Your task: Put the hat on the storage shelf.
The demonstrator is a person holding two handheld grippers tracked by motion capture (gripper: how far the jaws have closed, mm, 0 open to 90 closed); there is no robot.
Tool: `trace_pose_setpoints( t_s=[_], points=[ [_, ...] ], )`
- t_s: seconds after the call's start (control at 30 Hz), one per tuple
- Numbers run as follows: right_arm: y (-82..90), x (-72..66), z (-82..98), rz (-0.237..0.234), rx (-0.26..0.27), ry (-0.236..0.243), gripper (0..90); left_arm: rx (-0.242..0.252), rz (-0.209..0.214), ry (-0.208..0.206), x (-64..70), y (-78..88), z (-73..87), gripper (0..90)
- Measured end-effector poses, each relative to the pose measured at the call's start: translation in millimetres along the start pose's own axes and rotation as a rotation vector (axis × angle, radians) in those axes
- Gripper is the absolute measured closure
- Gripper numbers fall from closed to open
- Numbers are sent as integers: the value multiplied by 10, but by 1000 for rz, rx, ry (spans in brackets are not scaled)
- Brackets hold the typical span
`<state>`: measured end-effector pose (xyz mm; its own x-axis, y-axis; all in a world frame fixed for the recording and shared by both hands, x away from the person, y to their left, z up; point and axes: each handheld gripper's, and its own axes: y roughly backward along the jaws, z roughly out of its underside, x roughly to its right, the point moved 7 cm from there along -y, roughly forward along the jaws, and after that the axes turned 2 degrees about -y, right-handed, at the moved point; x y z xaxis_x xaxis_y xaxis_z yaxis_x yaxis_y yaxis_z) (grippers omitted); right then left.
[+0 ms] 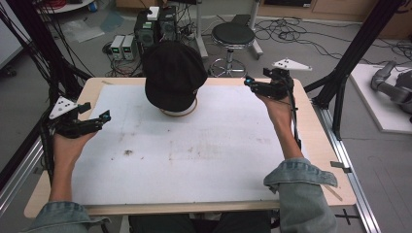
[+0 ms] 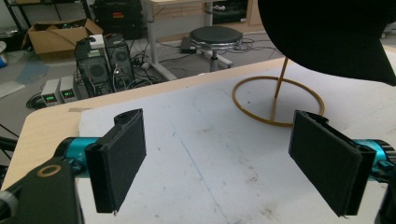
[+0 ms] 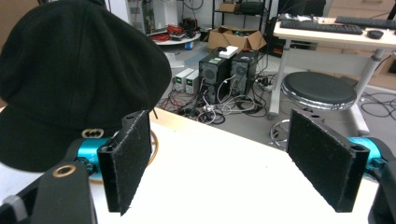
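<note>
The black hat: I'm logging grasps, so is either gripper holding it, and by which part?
Nothing is held. The left gripper and right gripper are open and empty, apart from the black hat on its stand.

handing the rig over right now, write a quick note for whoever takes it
Left gripper: open, holding nothing, near the table's left edge.
Right gripper: open, holding nothing, at the far right, close beside the hat.
Black hat: sits on a gold wire stand with a ring base, at the far middle of the white mat.
Done: nothing that shows; the hat is untouched on its stand.
Left: probably closing in on the hat; the right gripper is nearer.
</note>
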<state>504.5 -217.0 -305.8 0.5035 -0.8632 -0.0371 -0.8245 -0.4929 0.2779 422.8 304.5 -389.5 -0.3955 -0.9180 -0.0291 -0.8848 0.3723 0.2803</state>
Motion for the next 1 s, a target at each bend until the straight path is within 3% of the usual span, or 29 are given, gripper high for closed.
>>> trace_pose_setpoints(
  t_s=[0.3, 0.47, 0.77, 0.83, 1.0],
  points=[
    [220, 50, 234, 22, 10, -20, 220, -3, -1, -5, 7, -9, -2, 191],
    [366, 103, 492, 36, -8, -39, 212, -3, -1, -7, 9, -6, -3, 191],
    [514, 152, 785, 50, -12, -69, 210, -1, -3, -5, 4, -2, -5, 191],
    [525, 162, 856, 45, -43, -82, 192, -1, -4, -6, 4, 0, -5, 191],
    [571, 172, 835, 50, -24, -85, 191, -1, -4, -9, 13, -1, -8, 191]
  ],
)
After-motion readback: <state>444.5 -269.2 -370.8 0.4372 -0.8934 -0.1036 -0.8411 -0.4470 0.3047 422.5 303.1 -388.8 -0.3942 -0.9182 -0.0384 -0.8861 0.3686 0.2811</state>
